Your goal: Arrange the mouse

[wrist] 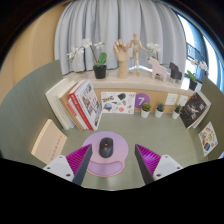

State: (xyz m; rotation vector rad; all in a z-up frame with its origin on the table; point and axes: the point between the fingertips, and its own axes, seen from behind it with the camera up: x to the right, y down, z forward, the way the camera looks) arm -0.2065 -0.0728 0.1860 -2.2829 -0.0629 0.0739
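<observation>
A black mouse [106, 148] with a red wheel lies on a round pink mouse mat [107, 157] on the grey-green desk [150, 135]. My gripper [111, 163] is open, its magenta pads spread wide to either side. The mouse rests on the mat just ahead of the fingertips, between the lines of the two fingers, with clear gaps at both sides. Nothing is held.
Books [82, 103] lean in a white rack to the left. A tan woven item [48, 138] lies at the near left. A shelf holds cards [117, 100], small potted plants [144, 108], a wooden hand model [122, 55] and a plant pot [100, 65]. A booklet [207, 138] lies at the right.
</observation>
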